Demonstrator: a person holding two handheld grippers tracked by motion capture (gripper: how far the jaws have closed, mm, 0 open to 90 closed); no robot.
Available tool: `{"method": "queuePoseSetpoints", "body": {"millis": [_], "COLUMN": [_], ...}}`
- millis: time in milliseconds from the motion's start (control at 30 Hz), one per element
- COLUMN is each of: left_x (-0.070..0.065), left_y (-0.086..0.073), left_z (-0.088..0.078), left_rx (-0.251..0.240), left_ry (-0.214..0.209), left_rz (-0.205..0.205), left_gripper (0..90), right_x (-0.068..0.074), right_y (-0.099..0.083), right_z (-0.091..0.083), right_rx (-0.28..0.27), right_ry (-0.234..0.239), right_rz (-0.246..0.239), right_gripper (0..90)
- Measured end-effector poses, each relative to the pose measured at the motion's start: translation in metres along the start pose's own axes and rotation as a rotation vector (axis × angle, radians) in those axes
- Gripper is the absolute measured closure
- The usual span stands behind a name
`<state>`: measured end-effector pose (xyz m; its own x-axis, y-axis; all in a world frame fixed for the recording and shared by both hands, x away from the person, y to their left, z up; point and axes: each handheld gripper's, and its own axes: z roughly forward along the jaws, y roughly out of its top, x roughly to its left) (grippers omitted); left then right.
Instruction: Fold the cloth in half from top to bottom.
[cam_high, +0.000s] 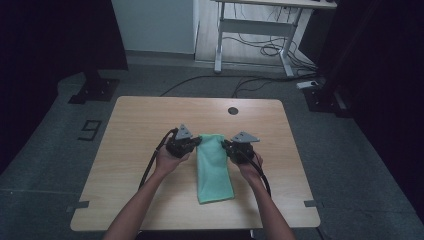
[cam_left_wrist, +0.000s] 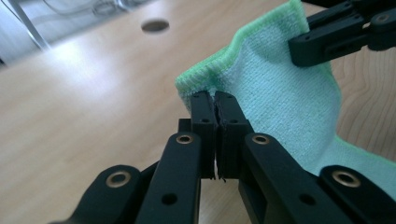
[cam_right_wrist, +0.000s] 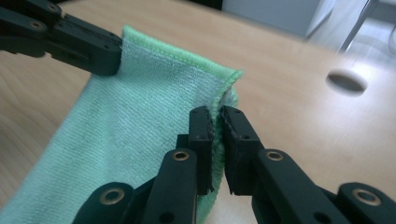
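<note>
The left gripper (cam_high: 196, 141) sat at the left far corner of the green microfibre cloth (cam_high: 213, 170), its jaws pressed together on the hemmed edge there, as the left gripper view showed (cam_left_wrist: 215, 107). The cloth (cam_left_wrist: 280, 102) lay as a long folded strip on the wooden table (cam_high: 135, 150), running from the grippers back toward the person, with the table's round cable hole (cam_high: 233, 110) beyond its far end. At the cloth's right far corner (cam_right_wrist: 154, 107) the right gripper (cam_high: 226, 145) was clamped on the hem (cam_right_wrist: 216, 120).
</note>
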<state>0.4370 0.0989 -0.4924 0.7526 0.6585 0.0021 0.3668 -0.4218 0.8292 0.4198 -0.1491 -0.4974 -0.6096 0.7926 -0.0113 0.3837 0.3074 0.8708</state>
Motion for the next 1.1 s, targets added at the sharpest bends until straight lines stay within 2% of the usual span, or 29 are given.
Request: {"method": "queuePoseSetpoints", "body": {"millis": [200, 367, 533, 867, 900, 967, 1000, 1100], "left_x": [-0.001, 0.0, 0.0, -0.002, -0.001, -0.001, 0.0, 0.0], "left_y": [-0.009, -0.013, -0.017, -0.021, -0.021, -0.021, -0.021, -0.022], "left_z": [0.017, 0.023, 0.028, 0.033, 0.034, 0.035, 0.035, 0.036], "left_rx": [0.072, 0.101, 0.14, 0.16, 0.162, 0.17, 0.171, 0.17], "left_ry": [-0.016, -0.023, -0.029, -0.032, -0.033, -0.033, -0.035, -0.033], "left_rz": [-0.009, -0.029, -0.026, -0.035, -0.036, -0.032, -0.035, -0.041], "left_gripper": [87.6, 87.6, 87.4, 87.2, 87.2, 87.2, 87.2, 87.2], "right_x": [-0.009, -0.013, -0.011, -0.009, -0.01, -0.01, -0.011, -0.012], "right_y": [-0.014, -0.02, -0.025, -0.032, -0.033, -0.033, -0.032, -0.027], "right_z": [0.015, 0.023, 0.028, 0.033, 0.033, 0.033, 0.031, 0.014], "right_rx": [0.047, 0.08, 0.11, 0.151, 0.156, 0.161, 0.153, 0.079], "right_ry": [0.014, 0.022, 0.022, 0.012, 0.013, 0.002, -0.009, -0.019], "right_rz": [0.05, 0.09, 0.083, 0.07, 0.071, 0.07, 0.077, 0.114], "right_gripper": [81.0, 81.2, 81.3, 80.7, 79.3, 66.8, 63.8, 60.1]}}
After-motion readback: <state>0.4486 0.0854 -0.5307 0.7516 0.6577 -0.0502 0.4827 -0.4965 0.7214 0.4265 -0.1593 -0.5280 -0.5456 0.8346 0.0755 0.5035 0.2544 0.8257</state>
